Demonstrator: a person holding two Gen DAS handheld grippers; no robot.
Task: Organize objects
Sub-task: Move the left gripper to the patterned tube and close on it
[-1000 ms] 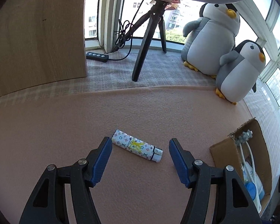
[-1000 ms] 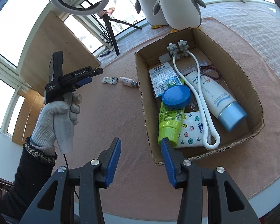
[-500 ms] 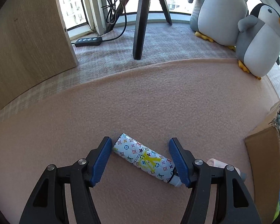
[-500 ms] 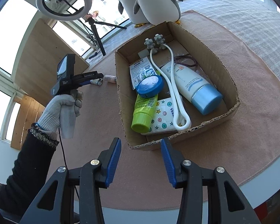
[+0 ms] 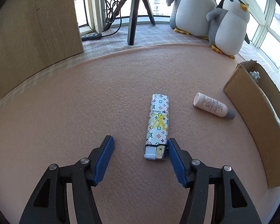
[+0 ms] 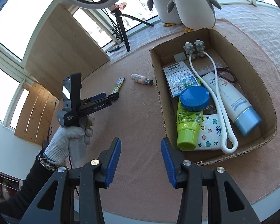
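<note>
The bench (image 5: 65, 112), covered in a pink felt mat, serves as the sorting ground, and the cardboard box (image 6: 252, 71) sits at its right side as the evident collecting place: it already holds a sunscreen tube (image 6: 231, 100), a green tube (image 6: 188, 125), a blue round lid (image 6: 194, 98), a white roller massager (image 6: 220, 100), a tissue pack (image 6: 211, 130) and a flat printed packet (image 6: 179, 78), all laid flat so they fit under the rim. Two plush penguins (image 5: 227, 24) stand at the back by the window, well clear of the work (bystanders, not cargo, I judge). Two things lie loose on the mat outside the box: a small pink bottle (image 5: 212, 108) with a grey cap, near the box wall, and a patterned lighter (image 5: 158, 125) lying lengthwise toward the camera. The left gripper (image 5: 140, 149) is low over the mat with its jaws wide apart, the lighter's metal end just inside the right pad (image 5: 174, 158) and off centre, so a squeeze would likely need a small shift rightward first. The right gripper (image 6: 140, 158) hangs over the bench in front of the box, jaws wide and holding nothing, probably waiting its turn.
</note>
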